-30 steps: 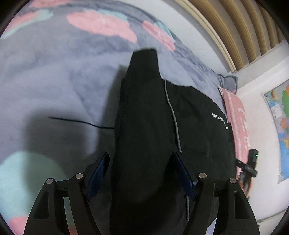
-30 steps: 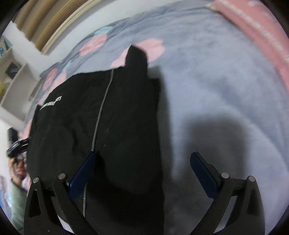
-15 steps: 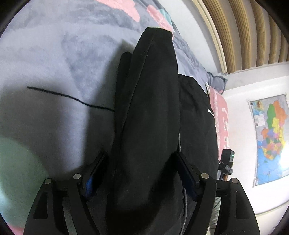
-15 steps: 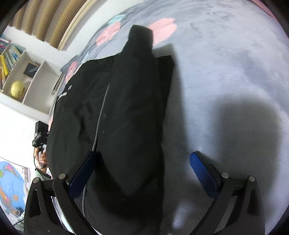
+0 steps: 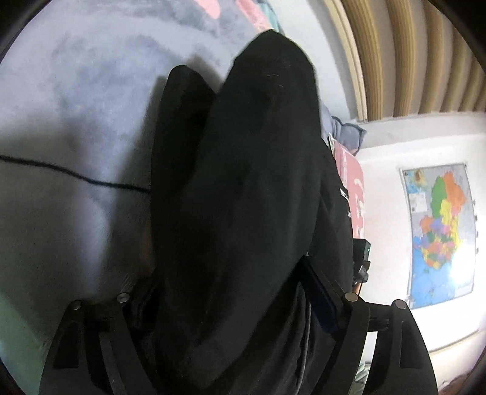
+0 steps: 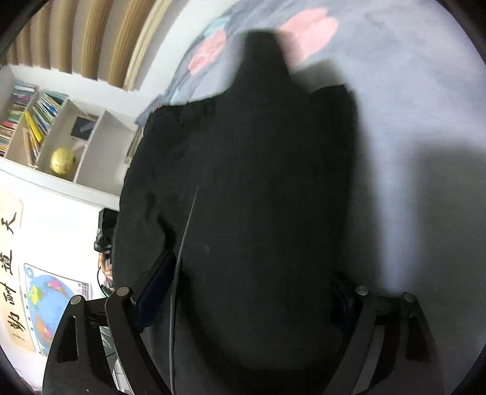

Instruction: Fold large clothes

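A large black garment (image 5: 249,197) lies on the grey bed cover (image 5: 70,100), one part raised and draped between the fingers of my left gripper (image 5: 231,307). The jaws stand wide apart with cloth filling the gap, so I cannot tell whether they grip it. In the right wrist view the same garment (image 6: 258,197), with a thin grey zipper line (image 6: 185,237), fills the gap of my right gripper (image 6: 252,291); its jaws are also wide and its fingertips partly buried in cloth.
The grey cover carries pink flower patches (image 6: 306,27). A thin black cord (image 5: 70,176) runs across it to the garment. A wall map (image 5: 440,231), a bookshelf (image 6: 45,121) with a gold globe (image 6: 62,159) and wooden slats (image 5: 410,54) surround the bed.
Both grippers have tilted up and moved in along the garment. The raised black fold has come higher and closer, now covering most of both views and hiding the blue finger pads.
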### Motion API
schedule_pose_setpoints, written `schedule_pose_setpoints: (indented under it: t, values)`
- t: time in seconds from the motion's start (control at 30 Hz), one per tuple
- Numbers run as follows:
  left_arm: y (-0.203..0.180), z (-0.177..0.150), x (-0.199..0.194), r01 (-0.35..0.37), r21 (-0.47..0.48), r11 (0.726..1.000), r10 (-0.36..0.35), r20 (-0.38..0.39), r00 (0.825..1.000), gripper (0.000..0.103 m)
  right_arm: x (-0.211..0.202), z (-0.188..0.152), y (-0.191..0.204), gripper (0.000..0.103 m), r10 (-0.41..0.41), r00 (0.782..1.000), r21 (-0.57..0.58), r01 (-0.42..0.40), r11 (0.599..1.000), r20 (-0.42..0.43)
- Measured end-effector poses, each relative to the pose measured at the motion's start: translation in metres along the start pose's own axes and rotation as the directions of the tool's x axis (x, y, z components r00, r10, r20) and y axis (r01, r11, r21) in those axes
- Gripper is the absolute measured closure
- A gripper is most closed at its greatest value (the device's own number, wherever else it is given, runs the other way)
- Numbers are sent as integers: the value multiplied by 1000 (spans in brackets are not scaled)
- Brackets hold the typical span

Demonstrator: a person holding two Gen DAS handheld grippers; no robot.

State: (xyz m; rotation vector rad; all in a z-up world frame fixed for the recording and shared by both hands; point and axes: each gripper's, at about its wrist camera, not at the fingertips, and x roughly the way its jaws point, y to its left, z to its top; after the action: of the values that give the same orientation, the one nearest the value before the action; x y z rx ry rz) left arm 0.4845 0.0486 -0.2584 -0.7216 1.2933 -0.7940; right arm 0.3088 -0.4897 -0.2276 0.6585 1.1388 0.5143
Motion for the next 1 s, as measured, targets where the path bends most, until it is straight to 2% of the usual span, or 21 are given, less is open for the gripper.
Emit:
schedule_pose_setpoints:
  t: [0.07, 0.1, 0.13, 0.17, 0.23, 0.3, 0.43, 0.53, 0.67, 0.8, 1.0]
  values:
    - [-7, -1, 1, -17, 18, 1000, 17, 18, 1000, 20, 8, 3, 16, 11, -60, 998, -52, 59, 997, -9]
    - [-12, -3, -2, -33, 41, 999, 31, 37, 999, 26, 7, 3, 20, 12, -71, 997, -62, 71, 996, -5]
    - [-20, -7, -5, -50, 76, 996, 45, 56, 997, 37, 4, 1, 22, 17, -74, 997, -71, 75, 995, 9]
    - [-25, -12, -9, -60, 93, 994, 53, 75, 996, 44, -1, -3, 24, 20, -70, 997, -80, 72, 994, 30]
    - [-34, -20, -18, -84, 115, 990, 71, 115, 991, 70, -15, -8, 31, 36, -59, 995, -105, 67, 992, 81]
    - [-50, -31, -28, -95, 154, 983, 72, 152, 986, 75, -30, -15, 45, 48, -38, 990, -138, 57, 989, 137]
    - [-95, -54, -46, -71, 217, 974, 23, 213, 977, 78, -53, -31, 90, 58, -31, 980, -218, 75, 973, 199]
    - [-137, -78, -65, -57, 261, 964, -10, 249, 968, 79, -72, -47, 132, 59, -29, 973, -274, 94, 957, 230]
    - [-185, -112, -98, -66, 317, 946, -27, 282, 959, 79, -80, -59, 161, 59, -35, 968, -323, 116, 939, 247]
    - [-198, -146, -150, -59, 331, 942, -47, 305, 951, 79, -96, -77, 175, 59, -27, 966, -325, 112, 939, 257]
    - [-208, -198, -178, -44, 318, 947, -57, 301, 952, 78, -119, -104, 189, 60, -62, 963, -338, 152, 929, 262]
